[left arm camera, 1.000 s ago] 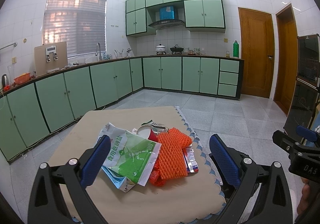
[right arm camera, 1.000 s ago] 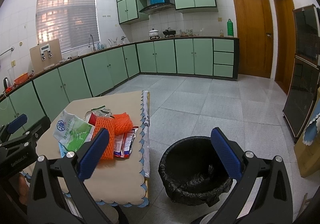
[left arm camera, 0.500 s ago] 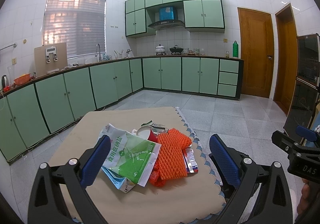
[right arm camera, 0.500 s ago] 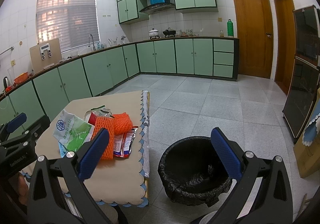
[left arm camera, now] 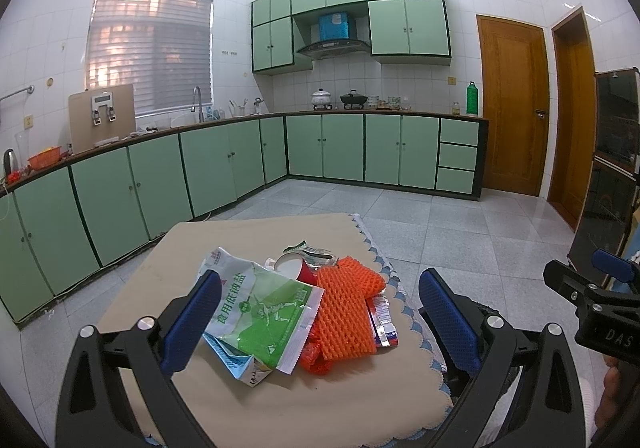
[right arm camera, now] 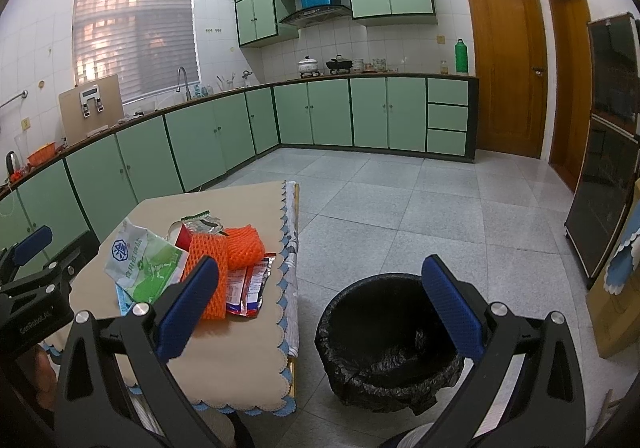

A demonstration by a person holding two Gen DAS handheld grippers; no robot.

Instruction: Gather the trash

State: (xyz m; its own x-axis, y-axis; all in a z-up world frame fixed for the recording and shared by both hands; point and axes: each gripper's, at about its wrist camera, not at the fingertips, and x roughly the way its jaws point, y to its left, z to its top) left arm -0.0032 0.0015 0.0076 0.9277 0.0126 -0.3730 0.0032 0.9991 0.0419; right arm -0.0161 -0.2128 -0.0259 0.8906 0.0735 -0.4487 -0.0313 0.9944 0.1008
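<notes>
My left tongs [left arm camera: 320,322] are spread wide, nothing between the blue pads [left arm camera: 192,322], hovering over the near edge of the worktop [left arm camera: 224,232]. My right tongs [right arm camera: 320,306] are spread wide too, empty, hanging over the floor with the bin ahead.

Trash pile sits mid-worktop, toward its right edge, all pieces touching or overlapping:
- green-white salt bag [left arm camera: 260,312], flat, long axis running from far-left to near-right, near corner lying over the orange net.
- blue-white packet [left arm camera: 240,362] under the bag's near end, mostly hidden.
- orange foam net [left arm camera: 346,314], long axis running away from me, far end bent to the right.
- red paper cup [left arm camera: 294,268] on its side behind the bag, mouth facing left and toward me.
- crumpled foil wrapper [left arm camera: 314,250] just behind the cup.
- red-white snack wrappers [left arm camera: 382,322] beside the net on its right, long axis roughly parallel to it, close to the scalloped cloth edge.

Black-lined trash bin [right arm camera: 394,340] stands on the floor right of the worktop, just beside it, mouth open upward.
</notes>
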